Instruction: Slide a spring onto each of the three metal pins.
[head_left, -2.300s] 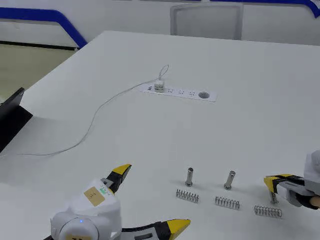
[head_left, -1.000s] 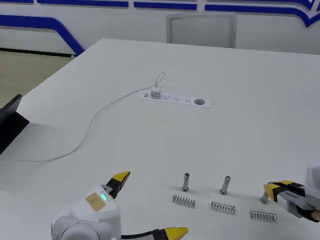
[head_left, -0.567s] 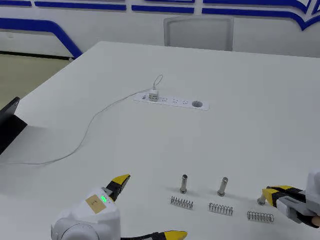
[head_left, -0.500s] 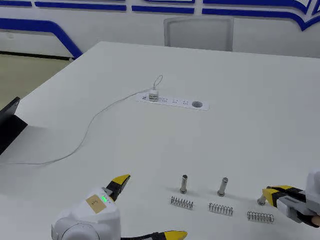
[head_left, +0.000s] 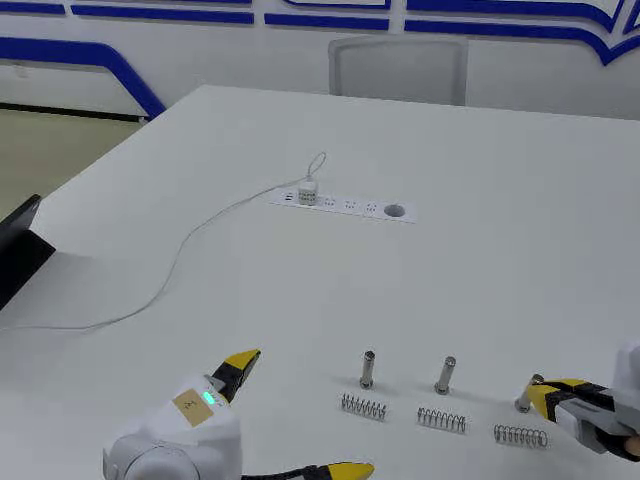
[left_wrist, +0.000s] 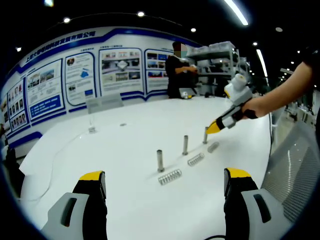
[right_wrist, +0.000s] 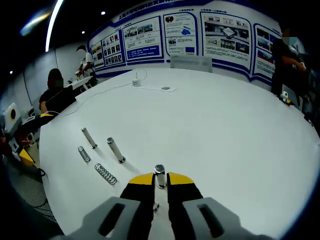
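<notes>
Shifts the right gripper (right_wrist: 160, 181) a touch since half a second ago, baring the head of the end pin (head_left: 528, 393) beside the yellow tip. Pinches that pin just under its head, jaws nearly together. Leaves the end spring (head_left: 521, 435) flat on the table (head_left: 480, 270), just on the near side of that gripper. Has the middle pin (head_left: 444, 375) and far pin (head_left: 367, 368) upright to that gripper's left, middle spring (head_left: 441, 419) and far spring (head_left: 364, 406) flat before them, apart. Holds the left gripper (left_wrist: 165, 175) well left of them all, jaws spread wide, nothing between.
</notes>
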